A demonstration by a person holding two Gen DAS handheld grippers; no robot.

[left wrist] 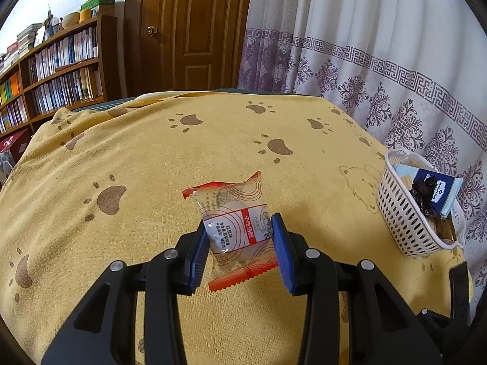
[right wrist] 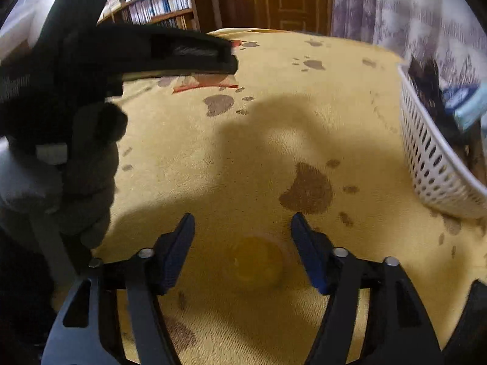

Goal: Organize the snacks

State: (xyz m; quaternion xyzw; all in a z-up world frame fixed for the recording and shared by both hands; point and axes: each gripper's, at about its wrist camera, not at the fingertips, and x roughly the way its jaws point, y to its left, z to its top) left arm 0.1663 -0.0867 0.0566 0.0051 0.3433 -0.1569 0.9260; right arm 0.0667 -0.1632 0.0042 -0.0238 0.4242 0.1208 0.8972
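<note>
A: Left wrist view, condition: evenly lit, soft indoor light, sharp across the centre. Yellow blanket [left wrist: 152,158] shows only a faint shadow at right of centre. Small glare spots on the clear snack packet [left wrist: 234,228].

B: Edges: strong fisheye bending; bookshelf [left wrist: 61,70] at upper left and curtain [left wrist: 380,60] at upper right curve; black vignette in the corners.

A: Right wrist view, condition: dimmer, smeared throughout. Broad dark shadow across the middle of the frame.

B: Basket [right wrist: 432,164] at right edge soft; dark shape at upper left heavily blurred.
</note>
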